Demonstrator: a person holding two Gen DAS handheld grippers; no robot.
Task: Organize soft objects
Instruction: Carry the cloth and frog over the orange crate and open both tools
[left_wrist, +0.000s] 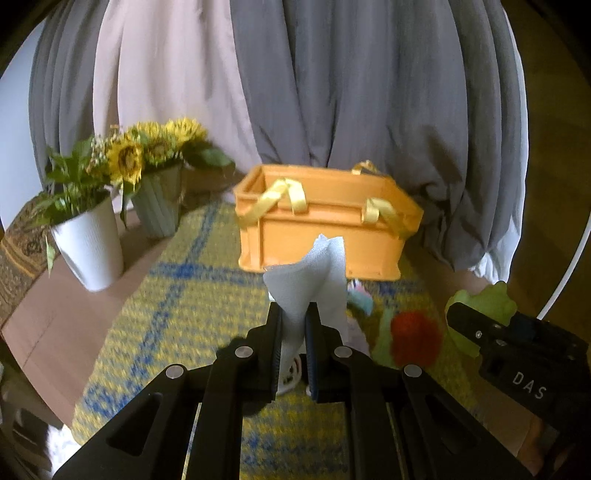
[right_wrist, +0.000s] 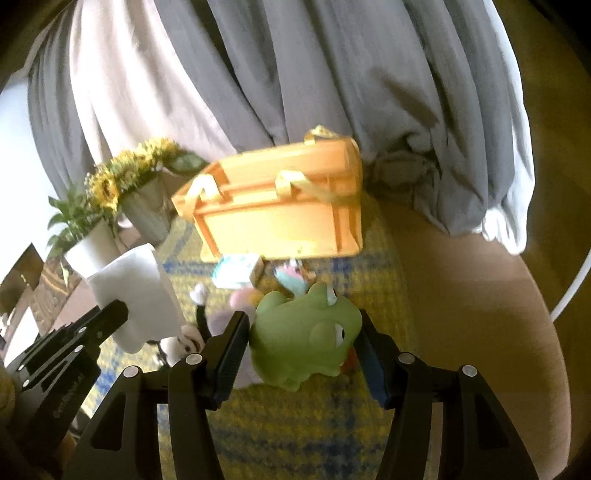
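- Crate (left_wrist: 325, 229), orange with yellow ribbon handles, is what the next move turns on: it stands on the yellow-and-blue mat (left_wrist: 177, 317), ahead of and below both sets of tongs, its open top up and its long side turned toward them.
- In the left wrist view the crate sits almost dead ahead; in the right wrist view it lies ahead and a little to the left. My judgement is that neither hand is clearly nearer.
- Left gripper (left_wrist: 295, 325): its 2 jaws are pressed together on a white cloth (left_wrist: 314, 280), which stands up out of the tips in a loose fold. Its long axis runs roughly along the fingers, free end pointing toward the crate.
- Right gripper (right_wrist: 301, 332): jaws partly spread and pinching a green frog toy (right_wrist: 303, 339) by its 2 sides. The frog is held above the mat, with its eyes toward the right finger; the body looks rounded, with no clear long axis.
- More soft toys (right_wrist: 236, 273) lie on the mat just in front of the crate, below both loads.
- Likely next step: carry both loads forward over the rim and let go. The limp cloth may drape over the crate wall.
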